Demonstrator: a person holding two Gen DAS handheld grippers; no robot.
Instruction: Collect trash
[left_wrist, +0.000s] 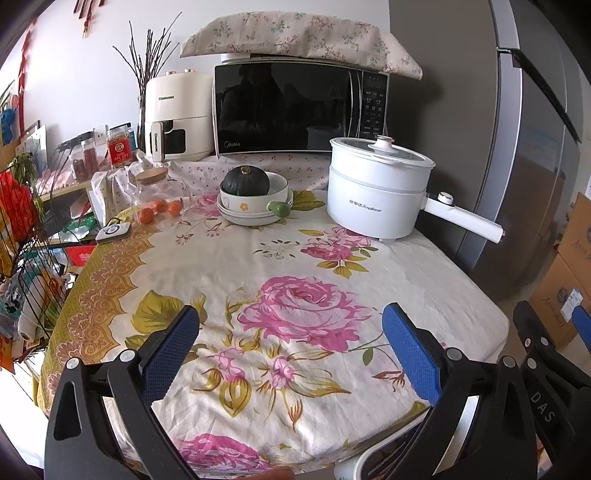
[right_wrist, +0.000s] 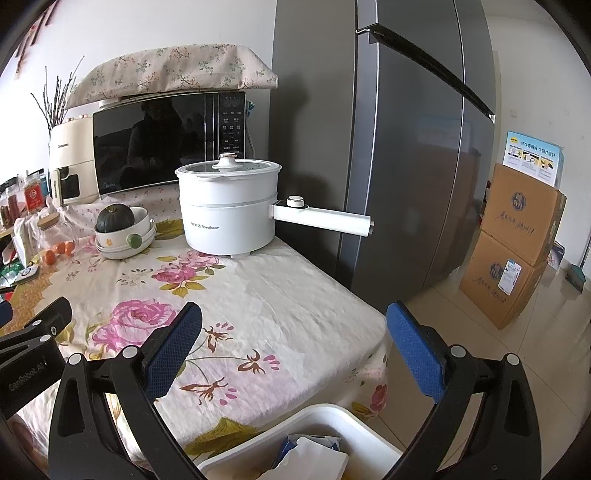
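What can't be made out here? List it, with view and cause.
- White bin, right wrist view: contents cut off by the bottom edge; only crumpled paper shows.
- White electric pot: contents hidden by its lid, both views.
- Left shelf clutter, left wrist view: distorted at the fisheye edge.

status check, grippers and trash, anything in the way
Left gripper and right gripper open, empty. White bin at table edge, paper inside. No loose trash visible on tablecloth.

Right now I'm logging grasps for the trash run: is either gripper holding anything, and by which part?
Nothing is held. The left gripper and the right gripper are both open and empty above the floral tablecloth.
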